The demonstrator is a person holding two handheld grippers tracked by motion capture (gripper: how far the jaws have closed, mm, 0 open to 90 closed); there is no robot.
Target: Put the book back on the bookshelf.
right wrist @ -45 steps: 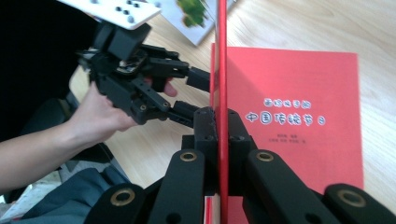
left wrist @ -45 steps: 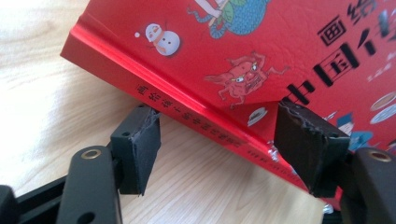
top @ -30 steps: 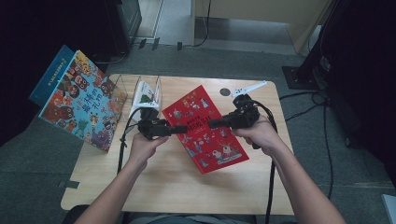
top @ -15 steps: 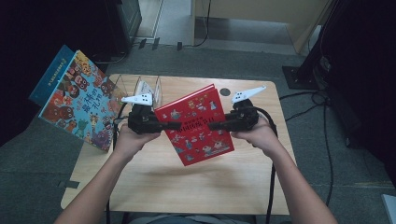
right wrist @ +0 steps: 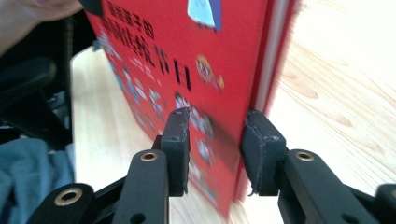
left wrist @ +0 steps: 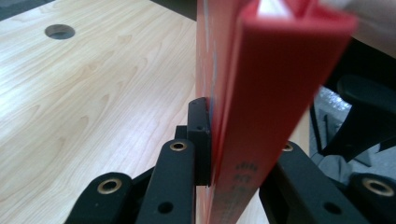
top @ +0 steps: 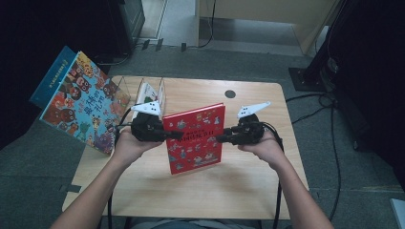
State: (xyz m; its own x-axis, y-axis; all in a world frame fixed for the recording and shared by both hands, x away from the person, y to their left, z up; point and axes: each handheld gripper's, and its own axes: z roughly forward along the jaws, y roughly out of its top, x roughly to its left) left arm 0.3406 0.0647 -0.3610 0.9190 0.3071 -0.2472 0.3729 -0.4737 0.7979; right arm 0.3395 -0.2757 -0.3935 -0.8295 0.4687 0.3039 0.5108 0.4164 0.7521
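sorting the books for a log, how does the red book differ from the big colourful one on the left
The red book is held up off the table, clamped between the left gripper and the right gripper; the big colourful book is held by neither and leans tilted past the table's left edge. The red book has a plain red cover with small figures and looks smaller; the colourful book is crowded with cartoon characters. Both are illustrated books with printed titles.

My two forearms raised level, left gripper (top: 167, 135) and right gripper (top: 224, 138) pointing inward at each other, fingers (right wrist: 176, 140) of both clamped.
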